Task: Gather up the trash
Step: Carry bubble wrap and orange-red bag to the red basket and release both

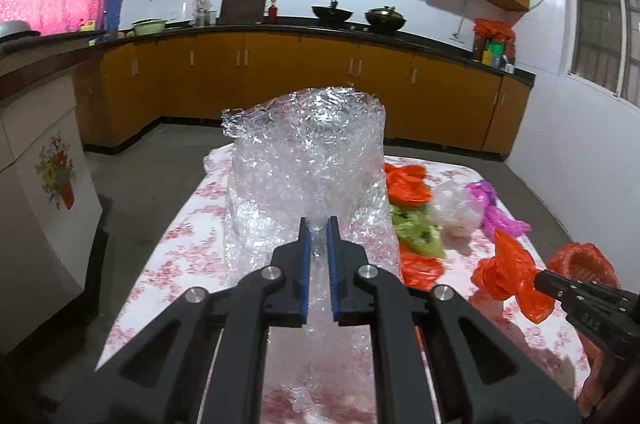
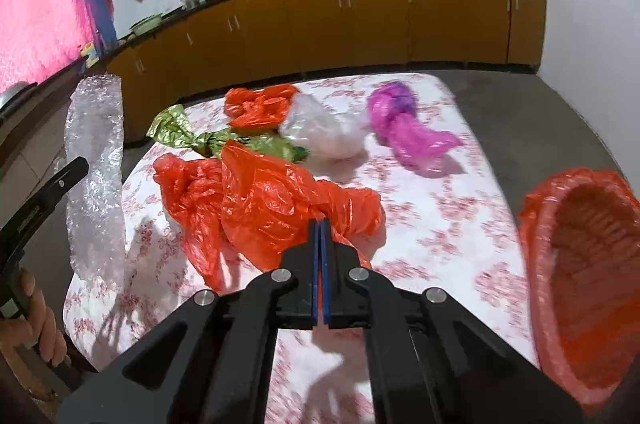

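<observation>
My left gripper (image 1: 319,224) pinches the tall clear bubble-wrap sheet (image 1: 308,159) at frame centre, while my right gripper (image 2: 322,224) is closed on a crumpled orange plastic bag (image 2: 272,203).

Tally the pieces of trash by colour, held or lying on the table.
Orange bags: 3
Green wrapper: 1
White bag: 1
Purple bag: 1
Clear bubble wrap: 1
Total: 7

We are holding the left gripper (image 1: 318,224) nearly closed at lower centre and the right gripper (image 2: 322,224) clamped tight.
</observation>
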